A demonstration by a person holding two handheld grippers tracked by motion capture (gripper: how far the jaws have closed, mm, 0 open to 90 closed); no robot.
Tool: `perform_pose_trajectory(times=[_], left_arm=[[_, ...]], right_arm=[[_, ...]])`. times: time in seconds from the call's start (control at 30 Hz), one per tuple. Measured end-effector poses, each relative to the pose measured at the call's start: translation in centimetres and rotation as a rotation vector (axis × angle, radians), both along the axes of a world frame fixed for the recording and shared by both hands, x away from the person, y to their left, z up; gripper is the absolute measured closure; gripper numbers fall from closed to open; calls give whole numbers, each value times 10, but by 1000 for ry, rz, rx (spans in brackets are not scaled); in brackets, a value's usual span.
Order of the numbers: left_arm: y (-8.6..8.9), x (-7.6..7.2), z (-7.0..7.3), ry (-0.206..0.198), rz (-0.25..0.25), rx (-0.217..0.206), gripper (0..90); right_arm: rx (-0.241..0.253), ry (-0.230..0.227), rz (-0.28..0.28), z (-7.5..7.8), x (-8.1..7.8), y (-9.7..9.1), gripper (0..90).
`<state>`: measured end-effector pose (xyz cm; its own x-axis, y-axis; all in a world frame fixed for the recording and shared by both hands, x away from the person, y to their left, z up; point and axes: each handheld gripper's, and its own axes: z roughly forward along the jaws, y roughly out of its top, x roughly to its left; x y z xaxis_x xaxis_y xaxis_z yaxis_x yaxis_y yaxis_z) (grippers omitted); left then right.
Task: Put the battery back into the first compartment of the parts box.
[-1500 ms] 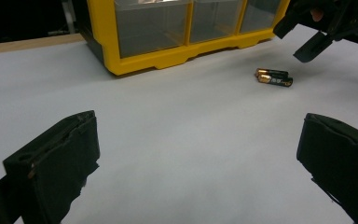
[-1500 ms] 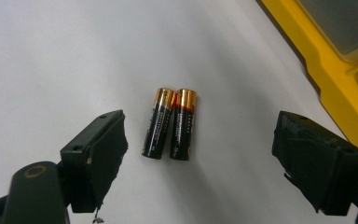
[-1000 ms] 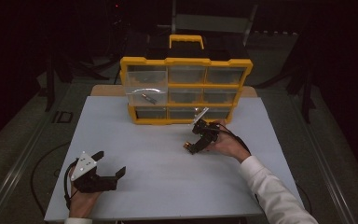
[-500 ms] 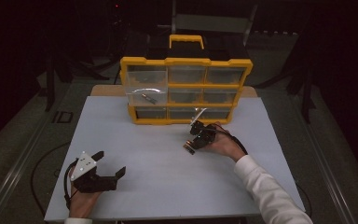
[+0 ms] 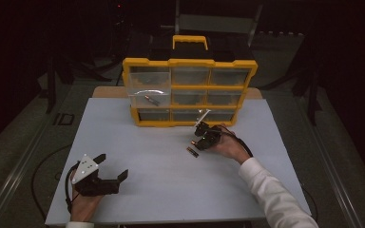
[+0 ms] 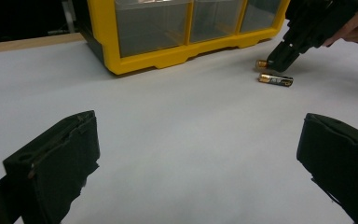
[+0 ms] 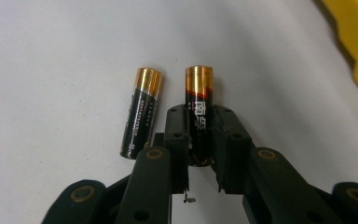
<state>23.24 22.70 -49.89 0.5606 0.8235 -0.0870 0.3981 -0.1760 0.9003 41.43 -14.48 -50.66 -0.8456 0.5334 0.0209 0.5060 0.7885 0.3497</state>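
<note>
Right gripper jaws just closed, clamping a battery, left gripper wide open, empty

Two batteries side by side on table, w/ organizer behind.

Counter: matt white sheet, smooth, over a pale wood board edge at the back. Organiser: glossy yellow plastic frame, clear smoky plastic drawers, faint reflections. Held battery: glossy black wrapper, shiny copper-gold metallic end. Loose battery: same gloss wrap, same gold end, fine print on it. Right gripper: matt black plastic jaws, brass-coloured metal pins at the links. Left gripper: matt black jaws, slightly rough, scuffed edges; flat grey plate on top in the high view.
</note>
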Motion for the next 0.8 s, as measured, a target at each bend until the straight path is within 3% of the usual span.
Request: perform_pose_trajectory(times=[0.3, 0.43, 0.8], left_arm=[[0, 0, 0, 1, 0, 1, 0], [0, 0, 0, 3, 1, 3, 0], [0, 0, 0, 2, 3, 3, 0]], right_arm=[[6, -19, 47, 12, -4, -3, 767], [16, -6, 19, 23, -5, -3, 767], [56, -21, 44, 42, -6, -5, 767]])
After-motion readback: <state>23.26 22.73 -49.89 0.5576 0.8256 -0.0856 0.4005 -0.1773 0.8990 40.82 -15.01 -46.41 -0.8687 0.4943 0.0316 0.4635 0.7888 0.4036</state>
